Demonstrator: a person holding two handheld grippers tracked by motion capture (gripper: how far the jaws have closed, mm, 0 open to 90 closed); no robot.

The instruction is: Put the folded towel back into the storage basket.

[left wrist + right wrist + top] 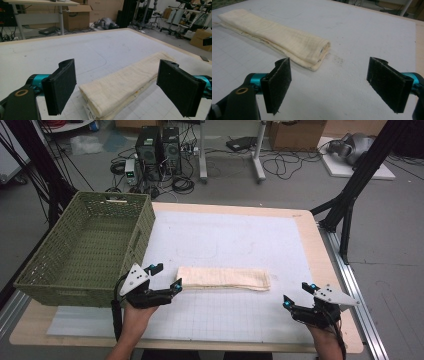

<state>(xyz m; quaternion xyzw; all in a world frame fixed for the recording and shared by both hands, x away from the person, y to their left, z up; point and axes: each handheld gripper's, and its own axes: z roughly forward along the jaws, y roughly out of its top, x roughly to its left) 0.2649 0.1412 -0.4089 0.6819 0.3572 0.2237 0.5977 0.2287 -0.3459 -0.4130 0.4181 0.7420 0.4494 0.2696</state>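
Two grippers sit at the near edge of the table, each held in one of the person's hands, and both have their jaws spread wide with nothing between them. The left gripper (167,279) is right at the near-left end of the folded cream towel (225,278), with that end lying between its pads (62,87) but not yet pinched. The right gripper (299,295) waits a little apart from the towel's other end, over bare white mat (240,237). The towel itself lies flat and folded into a long strip across the middle of the mat. Just beyond the left gripper stands the green woven basket (137,237), with nothing in it. Judging by this, the folding looks finished, while gripping, lifting and placing the towel in the basket all remain.
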